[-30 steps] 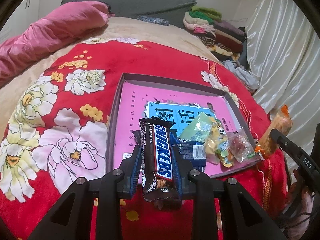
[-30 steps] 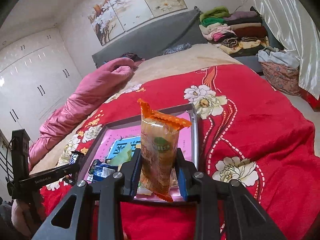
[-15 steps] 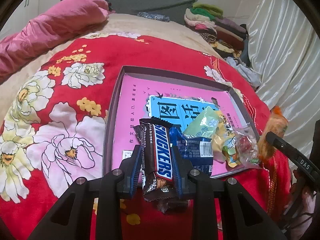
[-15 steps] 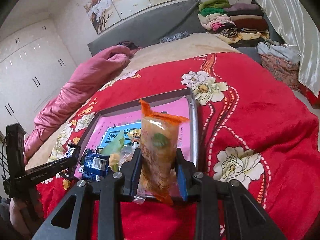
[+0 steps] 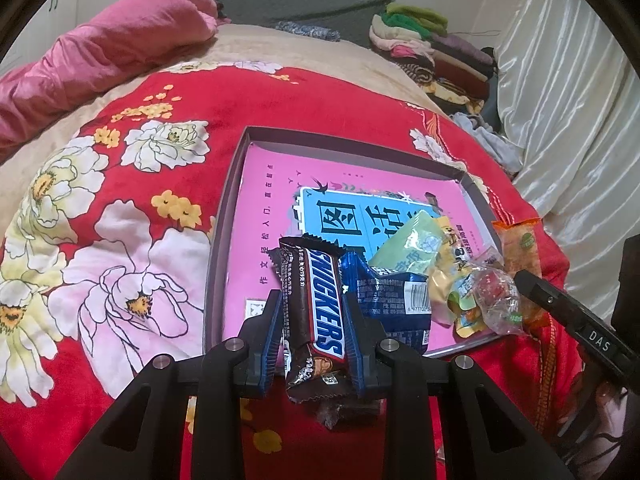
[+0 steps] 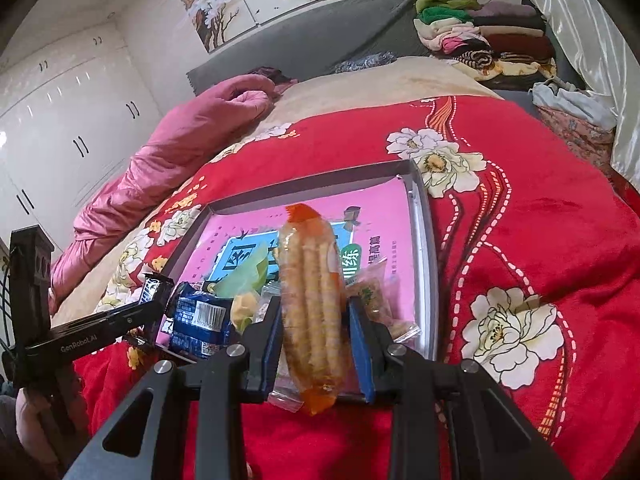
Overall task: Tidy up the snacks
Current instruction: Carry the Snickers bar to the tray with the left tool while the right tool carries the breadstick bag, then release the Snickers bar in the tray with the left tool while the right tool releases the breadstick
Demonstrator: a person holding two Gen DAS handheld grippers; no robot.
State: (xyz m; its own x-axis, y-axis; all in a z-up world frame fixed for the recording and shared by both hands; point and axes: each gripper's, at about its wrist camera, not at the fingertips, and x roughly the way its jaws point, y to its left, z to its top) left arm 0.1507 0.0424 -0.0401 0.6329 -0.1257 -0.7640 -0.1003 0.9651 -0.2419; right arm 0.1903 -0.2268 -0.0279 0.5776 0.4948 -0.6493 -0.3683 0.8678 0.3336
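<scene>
A bed fills the room, covered by a red blanket [image 5: 224,96] printed with large white flowers, with a rumpled pink quilt [image 5: 100,52] along its far left side and a grey headboard [image 6: 320,36] behind. Folded clothes [image 6: 480,36] are stacked at the far right corner beside a pale satin curtain [image 5: 580,120], and white wardrobe doors [image 6: 60,120] line the left wall under a painted tree panel.

On the blanket lies a shallow grey tray [image 5: 228,216] whose floor is a pink sheet with a blue block of Chinese characters. At the tray's near right corner sits a heap of snacks: a blue packet [image 5: 394,300] with a barcode, a pale green packet [image 5: 416,248], yellow wrapped sweets [image 5: 444,280] and a clear bag with red candy [image 5: 496,296].

The left tongs [image 5: 314,320] are pinching a Snickers bar [image 5: 320,308] upright between blue pads, held over the tray's near edge just left of the heap. The right tongs [image 6: 316,316] are pinching a clear packet of golden biscuit sticks [image 6: 312,304] with orange sealed ends, held lengthwise above the tray's near right part, beside the heap. Each tool shows in the other's view, gripped by a person's hand [image 6: 36,412].
</scene>
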